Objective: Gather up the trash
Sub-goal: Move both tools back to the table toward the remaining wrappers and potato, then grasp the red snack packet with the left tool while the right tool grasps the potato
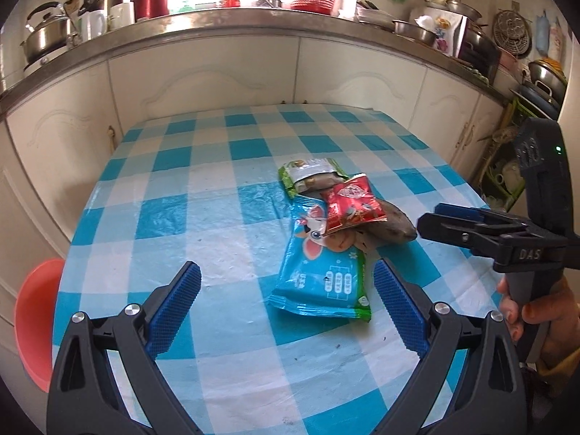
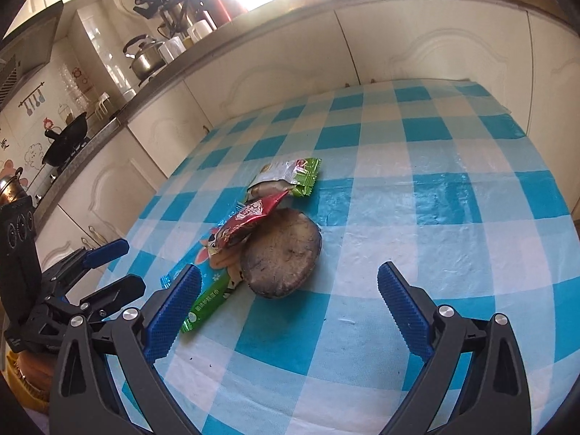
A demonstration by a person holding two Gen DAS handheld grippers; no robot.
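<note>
Both claws spread; L view only: orange basin (image 1: 36, 322) beside table (image 1: 217, 217).

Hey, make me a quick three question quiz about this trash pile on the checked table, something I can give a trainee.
1. True or false: the red packet lies on top of the pile.
2. Which item sits nearest the left claw? A) green wrapper B) blue packet C) brown round lump
3. Fill in: both claws are ____ and hold nothing.

Key: 1 true. 2 B. 3 open; the right claw faces the brown lump, all on the checked tablecloth.
</note>
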